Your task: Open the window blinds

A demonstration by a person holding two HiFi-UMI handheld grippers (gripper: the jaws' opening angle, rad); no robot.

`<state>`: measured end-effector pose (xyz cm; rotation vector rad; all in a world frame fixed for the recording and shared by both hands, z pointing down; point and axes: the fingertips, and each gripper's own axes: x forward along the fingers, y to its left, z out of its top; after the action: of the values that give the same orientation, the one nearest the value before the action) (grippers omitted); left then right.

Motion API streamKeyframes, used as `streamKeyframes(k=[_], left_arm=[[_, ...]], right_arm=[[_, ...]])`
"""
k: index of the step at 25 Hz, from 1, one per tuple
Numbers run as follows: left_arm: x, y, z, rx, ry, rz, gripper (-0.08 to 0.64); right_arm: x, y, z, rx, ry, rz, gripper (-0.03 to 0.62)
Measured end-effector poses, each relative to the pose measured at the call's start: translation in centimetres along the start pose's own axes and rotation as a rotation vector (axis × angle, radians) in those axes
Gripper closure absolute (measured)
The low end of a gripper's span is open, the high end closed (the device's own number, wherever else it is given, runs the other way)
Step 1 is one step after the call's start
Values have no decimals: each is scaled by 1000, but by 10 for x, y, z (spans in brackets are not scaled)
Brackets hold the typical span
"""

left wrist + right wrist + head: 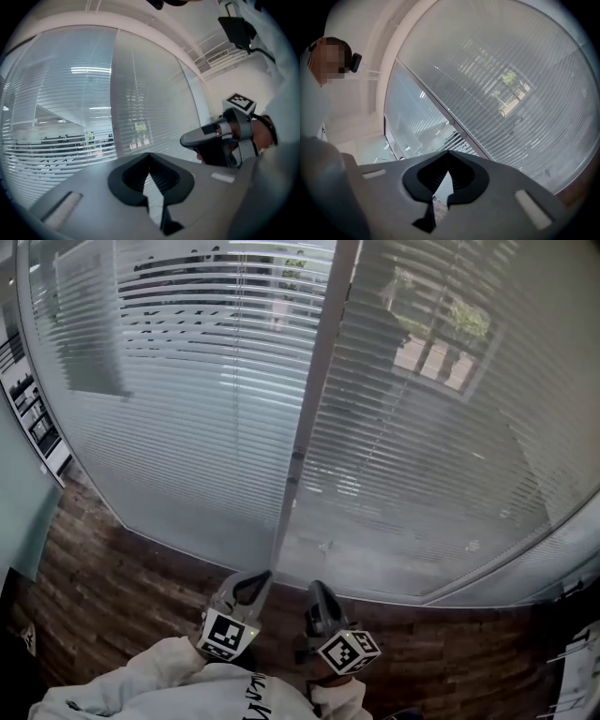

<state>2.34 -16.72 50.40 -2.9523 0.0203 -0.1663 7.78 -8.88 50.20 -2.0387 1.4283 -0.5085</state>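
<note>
The window blinds (187, 409) hang behind the glass straight ahead, in two panels parted by an upright frame strip (314, 381). Their slats run level across both panels, and dim shapes are seen through them. Below the glass a dark wooden floor (112, 587) is seen.

The left gripper (265, 576) is held low in the head view, its tip just beside the foot of the frame strip; whether it touches the strip cannot be told. In the left gripper view its jaws are closed tip to tip, and nothing is seen between them.

The right gripper (316, 589) is held just beside the left one, apart from the glass. Its jaws are likewise pressed together, with nothing caught between them. A pale sleeve (141, 681) is seen behind the left gripper.
</note>
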Motion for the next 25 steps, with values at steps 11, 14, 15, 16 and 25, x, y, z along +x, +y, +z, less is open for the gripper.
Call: streamKeyframes(k=[11, 14, 15, 16, 25], left_arm=[[-53, -42, 11, -15, 0, 74, 560], [-65, -48, 10, -9, -3, 87, 560], [-68, -48, 10, -7, -3, 91, 560], [-70, -48, 9, -5, -4, 95, 560], [-85, -36, 31, 14, -37, 86, 560]], right_arm=[[-68, 7, -17, -191, 66, -67, 592], [-81, 12, -23, -280, 80, -95, 592], [-84, 12, -24, -310, 77, -109, 592], [-87, 12, -25, -337, 69, -126, 592], [-95, 35, -7, -465, 12, -195, 592]])
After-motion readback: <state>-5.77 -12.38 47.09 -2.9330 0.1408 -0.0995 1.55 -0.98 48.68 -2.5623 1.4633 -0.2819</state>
